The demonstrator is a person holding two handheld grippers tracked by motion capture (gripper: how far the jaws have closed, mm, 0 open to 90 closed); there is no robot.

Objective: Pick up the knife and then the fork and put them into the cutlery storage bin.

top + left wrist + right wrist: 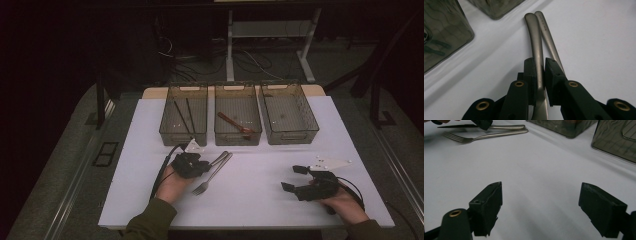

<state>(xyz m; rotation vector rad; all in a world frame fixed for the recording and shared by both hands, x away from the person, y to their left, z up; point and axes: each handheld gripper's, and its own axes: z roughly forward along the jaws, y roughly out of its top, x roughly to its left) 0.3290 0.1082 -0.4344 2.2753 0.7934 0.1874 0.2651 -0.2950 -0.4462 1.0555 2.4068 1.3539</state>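
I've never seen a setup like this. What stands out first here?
Three see-through bins stand in a row at the far side of the white table. Near the left one, the left gripper has its jaws shut on a metal utensil handle, with a fork right beside it. The right gripper rests with jaws open, holding nothing.

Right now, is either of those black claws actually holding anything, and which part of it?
The left gripper pinches a metal utensil by its handle, partway along; which utensil cannot be told. The fork lies alongside it. The right gripper is open, holding nothing.
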